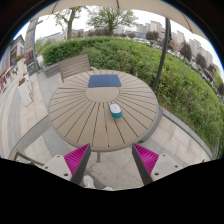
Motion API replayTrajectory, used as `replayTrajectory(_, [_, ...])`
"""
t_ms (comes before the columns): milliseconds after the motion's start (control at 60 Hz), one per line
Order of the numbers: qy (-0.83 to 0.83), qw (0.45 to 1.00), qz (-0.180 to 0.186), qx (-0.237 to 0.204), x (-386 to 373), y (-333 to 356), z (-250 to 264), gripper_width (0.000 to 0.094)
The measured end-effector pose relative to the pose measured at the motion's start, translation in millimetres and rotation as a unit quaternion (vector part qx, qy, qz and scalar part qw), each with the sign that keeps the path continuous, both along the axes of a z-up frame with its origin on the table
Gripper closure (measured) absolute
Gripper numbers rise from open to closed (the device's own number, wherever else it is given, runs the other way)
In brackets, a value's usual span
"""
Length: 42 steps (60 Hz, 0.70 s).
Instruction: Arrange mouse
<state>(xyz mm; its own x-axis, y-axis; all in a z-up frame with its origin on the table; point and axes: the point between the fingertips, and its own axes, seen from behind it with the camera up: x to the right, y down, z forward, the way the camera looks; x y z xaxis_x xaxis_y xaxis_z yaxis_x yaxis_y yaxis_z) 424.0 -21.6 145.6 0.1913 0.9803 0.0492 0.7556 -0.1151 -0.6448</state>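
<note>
Mouse [115,110], small and rounded, white with a teal side, sits right of the middle of the frame on the round table [85,115] made of pale wooden slats. The gripper [111,160] at the bottom is open, holding nothing, its pink pads [76,157] wide apart. A flat dark blue mat [104,81] lies farther back. Green hedge [125,52] grows behind.

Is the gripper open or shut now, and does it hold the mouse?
Open. The gripper has a wide gap between its pink pads, with nothing in it. The mouse lies on the round table, beyond the fingers.
</note>
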Motion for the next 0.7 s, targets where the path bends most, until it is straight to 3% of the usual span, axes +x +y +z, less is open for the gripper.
replayTrajectory(200, [0.015,1.0,-0.012,0.024,-32.0,21.6,-28.7,0.0084])
replayTrajectory(700, [0.055,0.997,-0.042,0.029,-138.1,56.7,-94.9,0.0082])
